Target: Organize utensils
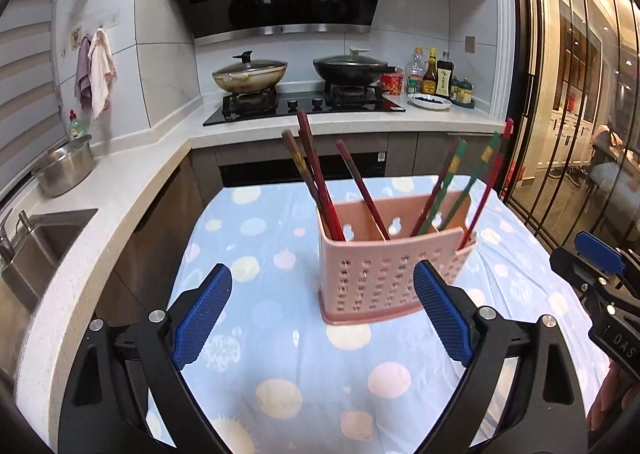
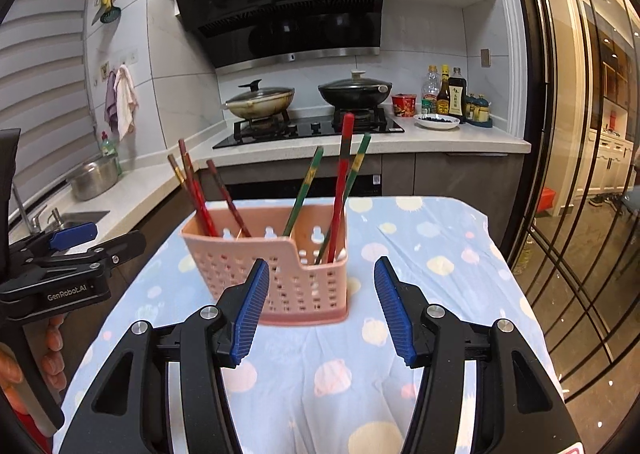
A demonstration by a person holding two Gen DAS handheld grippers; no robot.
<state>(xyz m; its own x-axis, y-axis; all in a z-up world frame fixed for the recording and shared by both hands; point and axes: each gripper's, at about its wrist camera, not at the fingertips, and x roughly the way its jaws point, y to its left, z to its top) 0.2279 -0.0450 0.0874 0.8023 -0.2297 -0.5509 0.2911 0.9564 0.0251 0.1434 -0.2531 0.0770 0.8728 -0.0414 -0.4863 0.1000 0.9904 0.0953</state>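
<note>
A pink perforated utensil holder (image 1: 372, 266) (image 2: 224, 258) stands on a table under a blue dotted cloth (image 1: 280, 366) (image 2: 432, 238). Dark red chopsticks (image 1: 316, 170) (image 2: 192, 186) lean in its left compartment. Green chopsticks (image 1: 452, 170) (image 2: 308, 178) and a red one (image 2: 345, 158) lean in the right compartment. My left gripper (image 1: 322, 274) is open just in front of the holder, with nothing between its pads. The right gripper (image 2: 323, 264) is also open near the holder's right front corner, empty. Each gripper shows at the edge of the other's view: the right gripper (image 1: 592, 266), the left gripper (image 2: 76, 250).
Behind the table runs a white L-shaped counter (image 1: 132, 182) with a sink (image 1: 44, 238), a steel pot (image 1: 66, 170), a hob with two lidded woks (image 1: 250, 74) (image 1: 352, 68), sauce bottles (image 1: 434, 74) and a small plate (image 1: 430, 100). A glass sliding door (image 1: 560, 134) stands on the right.
</note>
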